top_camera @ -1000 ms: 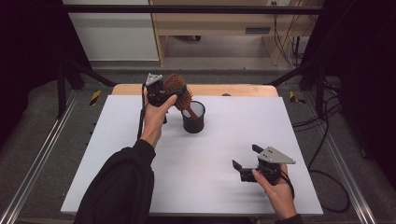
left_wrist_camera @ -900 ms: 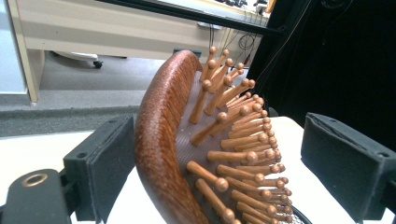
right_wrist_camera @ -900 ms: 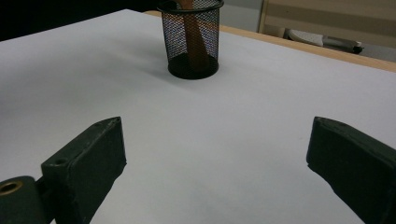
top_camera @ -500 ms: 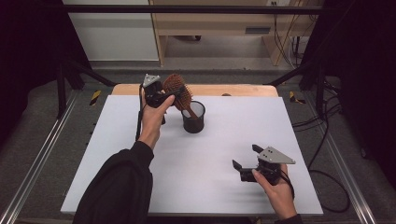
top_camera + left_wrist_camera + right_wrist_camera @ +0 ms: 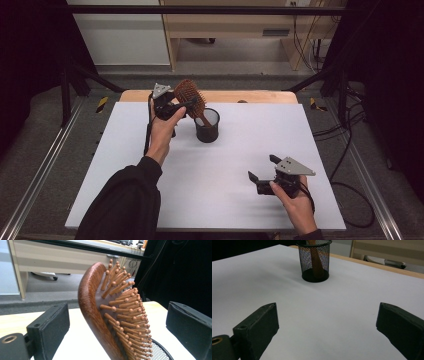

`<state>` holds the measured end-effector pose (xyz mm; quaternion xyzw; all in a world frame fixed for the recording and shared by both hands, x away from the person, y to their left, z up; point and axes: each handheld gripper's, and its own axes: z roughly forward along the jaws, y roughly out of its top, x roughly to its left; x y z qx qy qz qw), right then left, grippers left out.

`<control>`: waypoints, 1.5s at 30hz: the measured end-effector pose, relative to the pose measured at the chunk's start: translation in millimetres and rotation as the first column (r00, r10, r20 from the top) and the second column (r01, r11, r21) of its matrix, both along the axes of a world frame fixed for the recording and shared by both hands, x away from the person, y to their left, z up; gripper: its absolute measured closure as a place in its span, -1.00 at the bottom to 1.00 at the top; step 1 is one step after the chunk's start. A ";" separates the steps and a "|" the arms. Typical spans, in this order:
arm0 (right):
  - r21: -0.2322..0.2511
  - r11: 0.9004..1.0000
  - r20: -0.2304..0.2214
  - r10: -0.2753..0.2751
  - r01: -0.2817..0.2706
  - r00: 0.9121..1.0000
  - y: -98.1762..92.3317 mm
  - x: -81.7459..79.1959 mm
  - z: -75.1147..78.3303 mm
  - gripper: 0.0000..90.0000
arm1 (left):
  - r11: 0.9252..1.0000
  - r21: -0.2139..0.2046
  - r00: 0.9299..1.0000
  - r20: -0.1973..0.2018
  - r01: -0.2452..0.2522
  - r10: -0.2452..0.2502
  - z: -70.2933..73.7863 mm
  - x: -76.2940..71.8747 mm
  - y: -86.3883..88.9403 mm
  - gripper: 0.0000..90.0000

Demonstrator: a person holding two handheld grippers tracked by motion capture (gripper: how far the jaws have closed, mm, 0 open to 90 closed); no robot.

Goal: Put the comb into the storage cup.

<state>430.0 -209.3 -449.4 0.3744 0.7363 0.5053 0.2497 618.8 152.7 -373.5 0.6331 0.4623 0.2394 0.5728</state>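
Hairbrush (image 5: 190,96) stands handle-down in the black mesh cup (image 5: 207,126), its wooden head leaning out over the rim toward my left gripper (image 5: 176,106). Through the left gripper view I see the brush head (image 5: 110,315) between my jaws, bristles facing the right-hand pad, with clear space on both sides. Those jaws have just been opening and now stand apart, pressing on nothing. The cup sits on the white table (image 5: 225,175) toward its far edge, near the middle. My right gripper (image 5: 262,175) rests low over the near right part of the table, well apart from the cup, jaws spread wide with nothing between them. From the right gripper view the cup (image 5: 315,261) is straight ahead, the brush handle visible through the mesh.
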 end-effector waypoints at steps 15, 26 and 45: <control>0.009 1.000 -0.002 0.003 -0.003 1.000 -0.7 0.3 -0.9 -0.90 | 1.000 0.006 1.000 0.008 0.005 -0.005 2.9 -9.1 6.1 -0.88; 0.034 0.999 -0.007 0.013 -0.013 1.000 -0.1 1.0 -0.3 -0.91 | 1.000 0.006 1.000 0.014 -0.004 0.004 2.2 -18.2 11.9 -0.89; 0.038 0.999 -0.008 0.015 -0.015 1.000 -0.1 -0.2 0.5 -0.91 | 1.000 0.020 0.999 0.043 0.005 -0.006 3.5 -31.2 14.6 -0.91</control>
